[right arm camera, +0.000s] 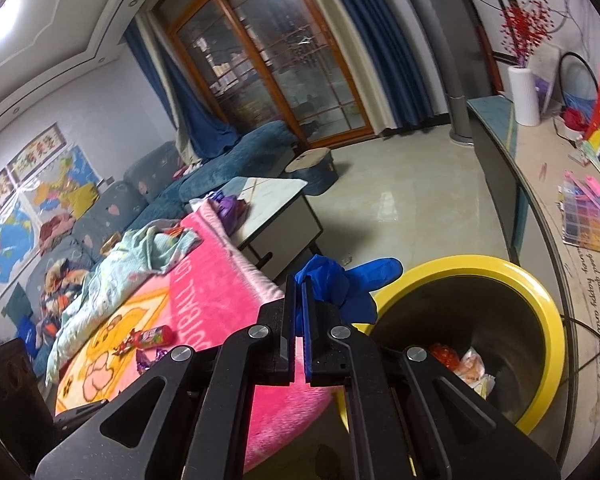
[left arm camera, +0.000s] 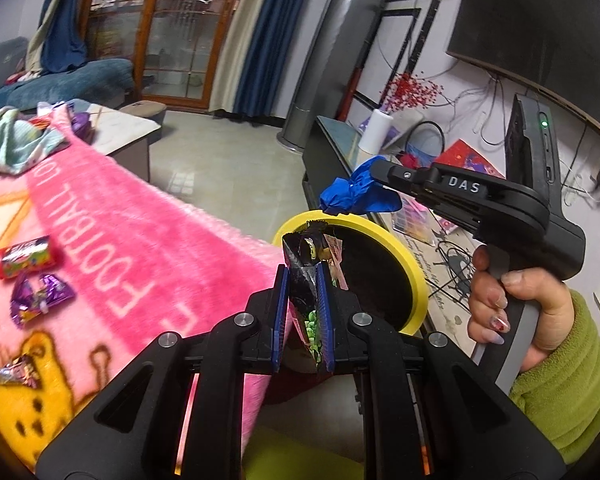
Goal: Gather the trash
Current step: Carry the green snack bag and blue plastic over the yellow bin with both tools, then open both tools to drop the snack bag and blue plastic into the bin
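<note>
Drop-off step. A crumpled dark snack wrapper (left arm camera: 305, 276) is clamped in the left gripper (left arm camera: 303, 280), a blue rubber glove (right arm camera: 340, 284) in the right gripper (right arm camera: 299, 292), both beside the yellow-rimmed round bin (right arm camera: 540, 280). Next, centring over its mouth and jaw release are called for.

Open mouth of yellow-rimmed bin (right arm camera: 556, 340) just beside pink blanket (right arm camera: 228, 280), bare floor (right arm camera: 400, 200) beyond.

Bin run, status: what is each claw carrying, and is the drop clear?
Left claw shut on snack wrapper. Right claw shut on blue glove. Both at yellow-rimmed bin, mouth unobstructed. Candy wrappers on pink blanket.
</note>
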The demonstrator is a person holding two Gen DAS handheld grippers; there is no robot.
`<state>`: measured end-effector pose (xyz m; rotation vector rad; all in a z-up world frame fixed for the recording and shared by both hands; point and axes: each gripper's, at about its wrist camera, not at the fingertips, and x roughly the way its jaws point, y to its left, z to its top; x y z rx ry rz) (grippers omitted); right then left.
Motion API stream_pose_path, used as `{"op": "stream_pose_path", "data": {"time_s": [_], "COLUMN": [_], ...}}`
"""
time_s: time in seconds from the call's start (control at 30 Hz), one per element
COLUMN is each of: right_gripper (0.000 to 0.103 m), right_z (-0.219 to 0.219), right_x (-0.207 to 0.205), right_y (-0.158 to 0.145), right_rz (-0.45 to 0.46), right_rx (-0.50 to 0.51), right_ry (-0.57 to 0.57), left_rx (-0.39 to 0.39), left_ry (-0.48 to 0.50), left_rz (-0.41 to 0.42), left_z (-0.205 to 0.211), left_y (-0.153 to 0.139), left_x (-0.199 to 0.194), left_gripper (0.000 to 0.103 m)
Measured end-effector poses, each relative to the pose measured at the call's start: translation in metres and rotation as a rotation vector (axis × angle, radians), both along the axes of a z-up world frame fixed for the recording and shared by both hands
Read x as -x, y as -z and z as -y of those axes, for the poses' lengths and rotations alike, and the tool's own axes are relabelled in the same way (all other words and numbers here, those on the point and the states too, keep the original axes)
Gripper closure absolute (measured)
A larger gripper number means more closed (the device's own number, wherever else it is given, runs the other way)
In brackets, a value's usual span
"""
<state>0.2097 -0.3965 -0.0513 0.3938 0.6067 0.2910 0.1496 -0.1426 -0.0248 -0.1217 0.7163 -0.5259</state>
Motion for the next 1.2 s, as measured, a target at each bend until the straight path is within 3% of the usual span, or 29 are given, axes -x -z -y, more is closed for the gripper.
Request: {"op": "stream_pose_path", "data": {"time_s": [0.63,1.2], "right_gripper": [0.1,0.1], "right_z": [0.069,0.096], "right_x": [-0.006,-0.017], "right_y": [0.033,0.073], "right_rz": [-0.079,-0.191], "right_rx": [-0.033,-0.036], "right_ry": [0.145,0.17], "left_rx": [-0.051,-0.076], "left_ry": [0.111,0.157], "left_rz": [-0.011,-0.063], "left_z": [0.06,0.095], "left_y": [0.012,0.042], "left_x": [-0.018,-0.039], "left_gripper": [0.094,0.094]}}
